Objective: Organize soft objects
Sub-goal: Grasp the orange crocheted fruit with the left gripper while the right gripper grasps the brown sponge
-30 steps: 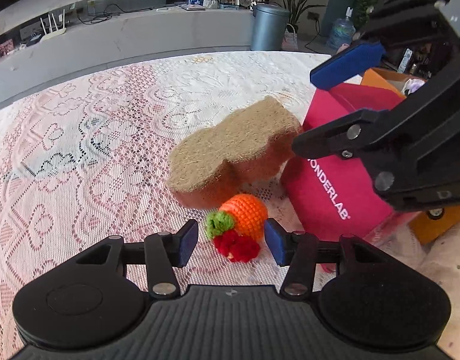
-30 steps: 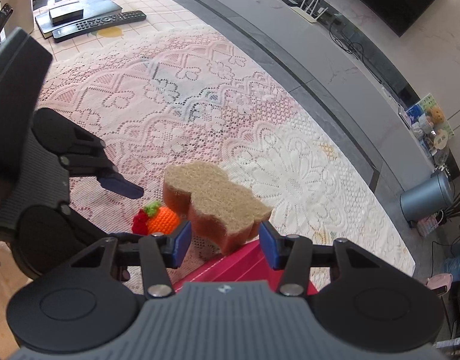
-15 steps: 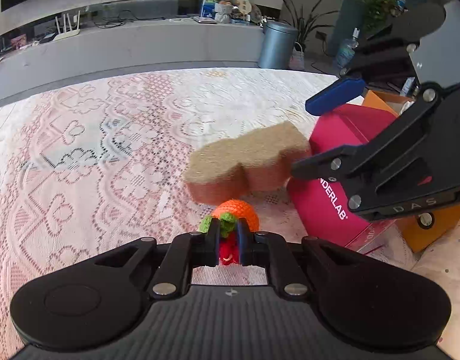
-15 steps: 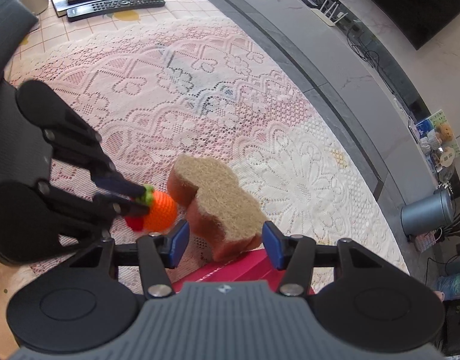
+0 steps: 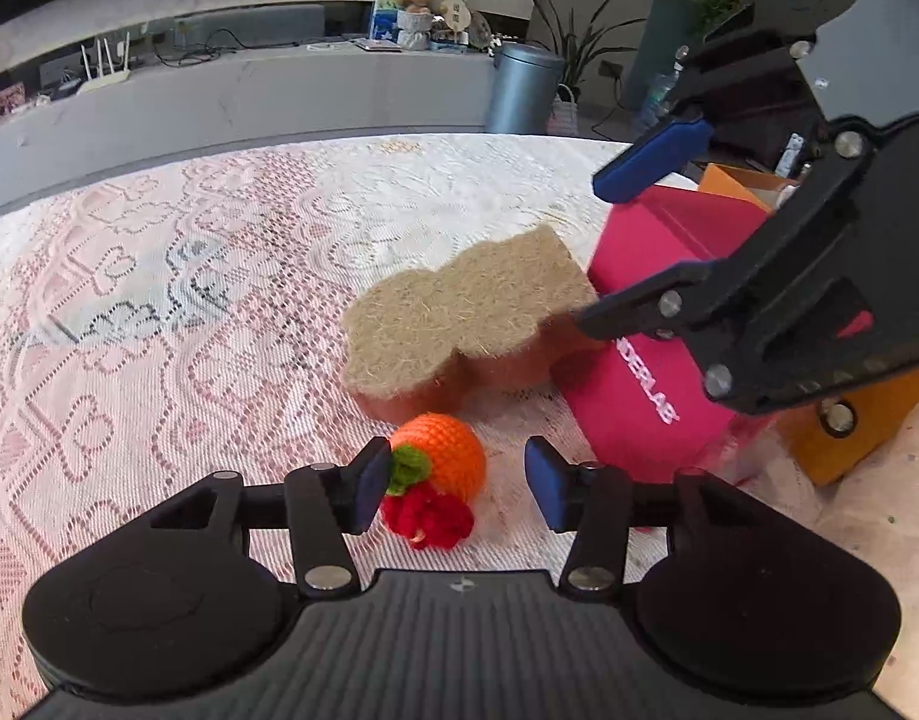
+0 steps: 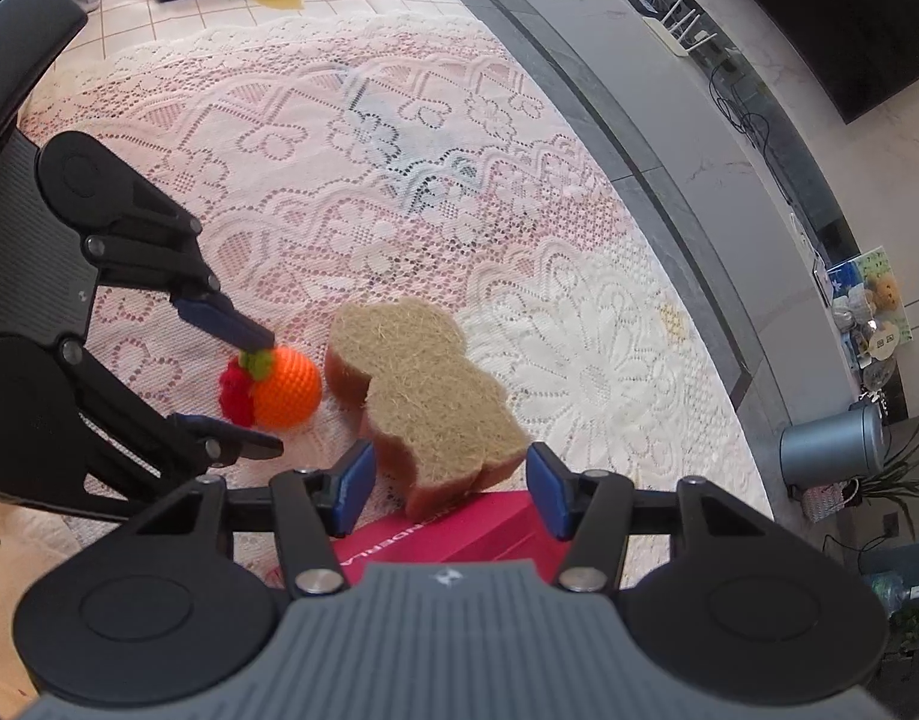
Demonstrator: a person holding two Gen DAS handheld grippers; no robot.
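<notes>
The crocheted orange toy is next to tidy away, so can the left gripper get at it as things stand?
Probably yes. The left gripper is open with the crocheted orange toy between its fingers, on the lace tablecloth. The sponge lies just beyond it, clear of the fingers.

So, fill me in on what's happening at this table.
A person with two handheld grippers is sorting soft items on a lace tablecloth. The left gripper is open around a crocheted orange toy that lies on the cloth. The right gripper is open too, near a sponge that leans on a pink box. Neither item is gripped.
</notes>
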